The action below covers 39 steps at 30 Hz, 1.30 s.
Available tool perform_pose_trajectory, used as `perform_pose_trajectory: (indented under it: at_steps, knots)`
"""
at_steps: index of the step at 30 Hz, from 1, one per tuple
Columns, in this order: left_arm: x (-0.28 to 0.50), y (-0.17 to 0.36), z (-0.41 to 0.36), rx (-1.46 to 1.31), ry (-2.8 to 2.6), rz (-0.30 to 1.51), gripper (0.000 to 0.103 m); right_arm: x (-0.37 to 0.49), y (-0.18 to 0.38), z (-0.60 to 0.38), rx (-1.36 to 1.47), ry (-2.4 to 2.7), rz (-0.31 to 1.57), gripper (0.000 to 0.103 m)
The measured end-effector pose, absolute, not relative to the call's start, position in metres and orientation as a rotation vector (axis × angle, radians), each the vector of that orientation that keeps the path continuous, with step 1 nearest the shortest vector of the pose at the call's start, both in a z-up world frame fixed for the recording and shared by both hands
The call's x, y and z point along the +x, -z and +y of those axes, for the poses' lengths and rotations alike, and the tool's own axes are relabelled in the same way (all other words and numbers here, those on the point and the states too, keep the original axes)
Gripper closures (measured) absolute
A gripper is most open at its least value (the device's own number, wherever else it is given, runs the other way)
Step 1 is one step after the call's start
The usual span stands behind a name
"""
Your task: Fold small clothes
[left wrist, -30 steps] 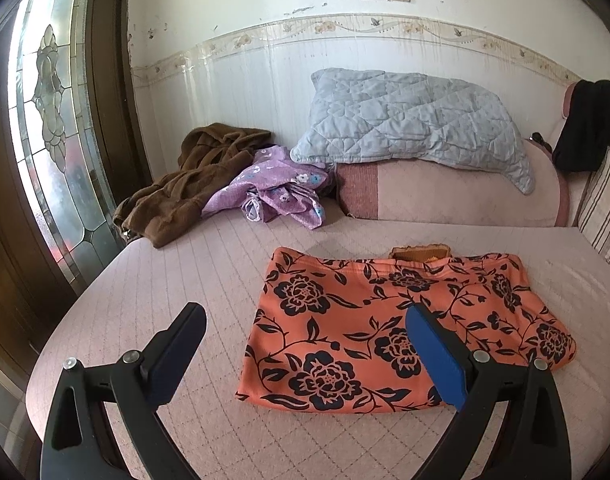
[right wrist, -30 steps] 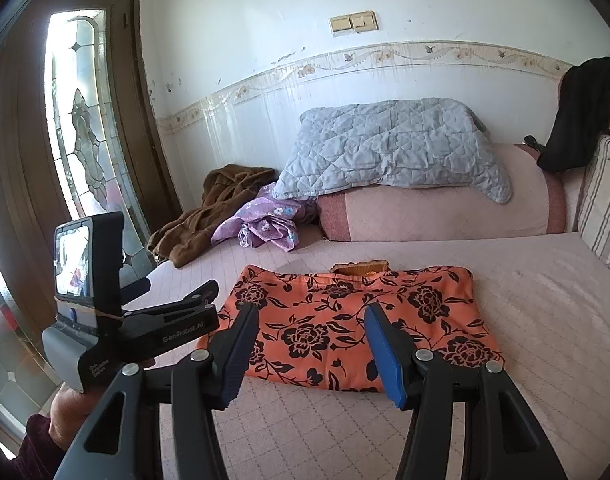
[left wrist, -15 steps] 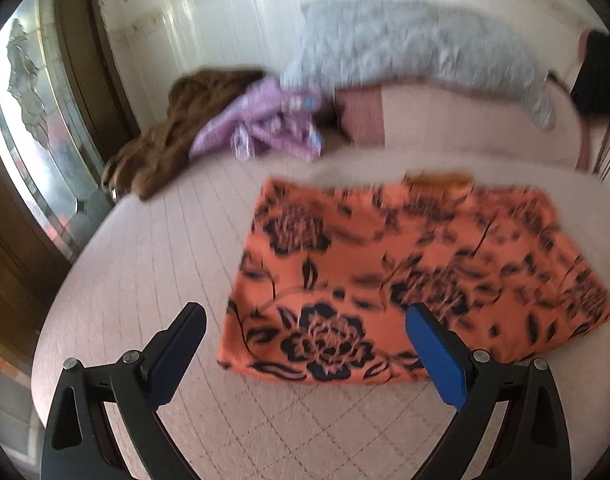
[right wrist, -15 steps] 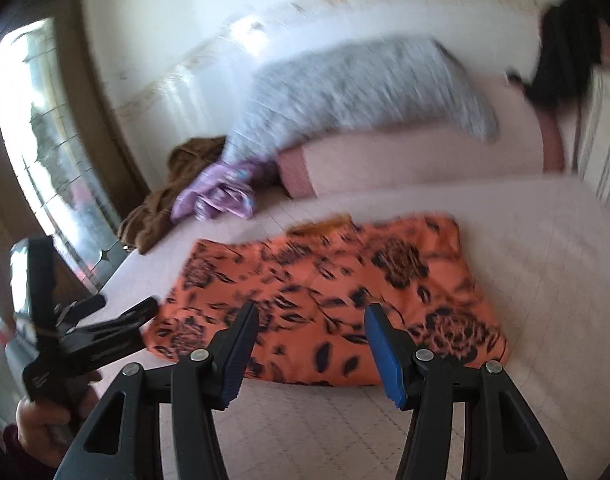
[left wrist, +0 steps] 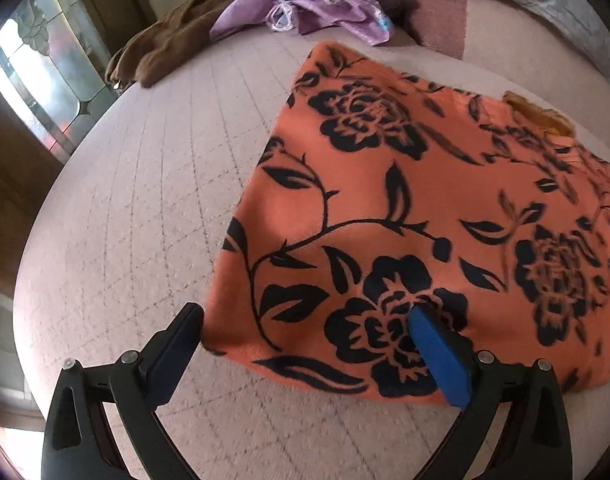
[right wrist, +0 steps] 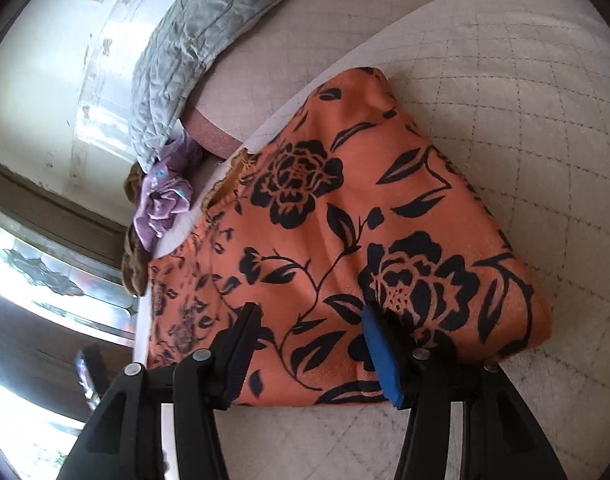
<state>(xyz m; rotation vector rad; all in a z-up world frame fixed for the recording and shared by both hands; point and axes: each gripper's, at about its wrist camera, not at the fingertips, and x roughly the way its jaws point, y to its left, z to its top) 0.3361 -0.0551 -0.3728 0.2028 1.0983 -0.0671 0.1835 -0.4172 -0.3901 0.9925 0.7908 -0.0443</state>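
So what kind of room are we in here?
Most likely a bedroom at home: a quilted mattress, a grey pillow by the wall, and loose clothes, including an orange floral garment.

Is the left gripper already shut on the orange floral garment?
No: the left gripper is open, its fingers wide apart over the orange floral garment's near left corner.
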Motion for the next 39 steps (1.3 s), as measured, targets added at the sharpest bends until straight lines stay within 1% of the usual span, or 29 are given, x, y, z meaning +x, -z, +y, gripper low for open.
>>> perform_pose_trajectory:
  at_steps: [3, 8, 10, 12, 14, 15, 16, 17, 18, 21, 23, 25, 27, 29, 30, 31, 32, 33, 34, 36, 38, 39]
  knots:
    - [0.327, 0.356, -0.04, 0.149, 0.092, 1.06, 0.001, 0.172, 0.377, -0.419, 0.987, 0.031, 0.748, 0.044]
    - [0.327, 0.349, -0.002, 0.03, 0.079, 1.079, 0.001, 0.154, 0.37, -0.417, 1.057, -0.016, 0.78, 0.044]
    - [0.329, 0.357, 0.011, -0.044, 0.105, 1.138, 0.002, 0.147, 0.372, -0.413, 1.118, -0.04, 0.789, 0.044]
    - [0.327, 0.364, 0.015, -0.173, 0.167, 1.21, 0.002, 0.141, 0.379, -0.408, 1.199, -0.04, 0.797, 0.04]
    - [0.328, 0.373, 0.02, -0.261, 0.197, 1.255, 0.004, 0.138, 0.387, -0.405, 1.266, -0.025, 0.801, 0.039]
    - [0.328, 0.375, 0.021, -0.275, 0.197, 1.256, 0.012, 0.137, 0.392, -0.405, 1.287, -0.02, 0.804, 0.039]
    - [0.325, 0.374, 0.019, -0.268, 0.185, 1.236, 0.027, 0.137, 0.395, -0.405, 1.297, -0.01, 0.81, 0.039]
    - [0.326, 0.372, 0.019, -0.252, 0.17, 1.196, 0.038, 0.137, 0.397, -0.405, 1.299, 0.001, 0.812, 0.039]
    - [0.329, 0.372, 0.017, -0.25, 0.165, 1.187, 0.057, 0.137, 0.4, -0.406, 1.3, 0.018, 0.809, 0.039]
    - [0.342, 0.377, 0.02, -0.32, 0.152, 1.171, 0.057, 0.135, 0.408, -0.416, 1.32, 0.063, 0.786, 0.039]
    - [0.344, 0.377, 0.019, -0.341, 0.146, 1.155, 0.055, 0.135, 0.419, -0.426, 1.36, 0.105, 0.76, 0.039]
    - [0.345, 0.375, 0.02, -0.369, 0.154, 1.134, 0.04, 0.134, 0.426, -0.436, 1.406, 0.107, 0.711, 0.039]
    - [0.349, 0.377, 0.013, -0.384, 0.159, 1.11, 0.035, 0.139, 0.427, -0.445, 1.41, 0.127, 0.664, 0.039]
    - [0.354, 0.378, 0.006, -0.383, 0.155, 1.081, 0.035, 0.147, 0.425, -0.448, 1.366, 0.142, 0.642, 0.039]
    - [0.356, 0.379, 0.004, -0.388, 0.15, 1.069, 0.04, 0.15, 0.424, -0.448, 1.344, 0.148, 0.631, 0.042]
    - [0.361, 0.38, -0.001, -0.394, 0.142, 1.06, 0.058, 0.151, 0.423, -0.447, 1.321, 0.155, 0.62, 0.043]
    - [0.363, 0.382, 0.0, -0.409, 0.142, 1.054, 0.062, 0.153, 0.421, -0.445, 1.283, 0.167, 0.615, 0.056]
    - [0.367, 0.386, 0.001, -0.436, 0.152, 1.057, 0.068, 0.157, 0.421, -0.443, 1.251, 0.185, 0.624, 0.074]
    - [0.371, 0.389, 0.003, -0.457, 0.158, 1.057, 0.074, 0.159, 0.422, -0.444, 1.22, 0.202, 0.638, 0.076]
    - [0.37, 0.387, 0.004, -0.467, 0.16, 1.055, 0.077, 0.16, 0.424, -0.443, 1.201, 0.211, 0.628, 0.079]
    - [0.366, 0.379, 0.003, -0.451, 0.155, 1.039, 0.079, 0.163, 0.412, -0.436, 1.114, 0.234, 0.632, 0.084]
    - [0.363, 0.373, 0.003, -0.445, 0.156, 1.031, 0.079, 0.163, 0.404, -0.43, 1.052, 0.246, 0.626, 0.084]
